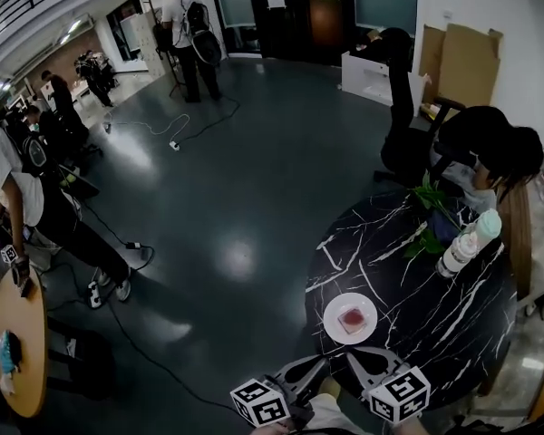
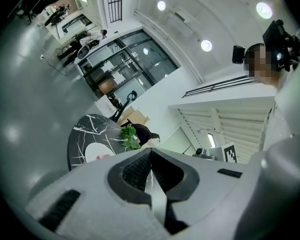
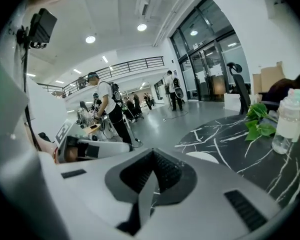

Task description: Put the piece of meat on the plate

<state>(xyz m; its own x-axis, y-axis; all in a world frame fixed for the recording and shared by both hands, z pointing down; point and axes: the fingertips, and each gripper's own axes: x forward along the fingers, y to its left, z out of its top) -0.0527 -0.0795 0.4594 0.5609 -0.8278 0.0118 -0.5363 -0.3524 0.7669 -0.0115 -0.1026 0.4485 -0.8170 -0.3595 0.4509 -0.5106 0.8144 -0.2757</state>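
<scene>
The piece of meat, red and squarish, lies on a small white plate near the front edge of the black marble table. Both grippers are low at the bottom of the head view, just short of the table's near rim. My left gripper is to the plate's lower left, and my right gripper is just below it. In the left gripper view the jaws are shut and empty, with the plate and meat beyond. The right gripper is shut and empty too, with the plate's rim ahead.
A clear plastic bottle and a leafy green plant stand at the table's far side, where a person sits. A black office chair is behind. A wooden round table and standing people are on the left, and cables cross the floor.
</scene>
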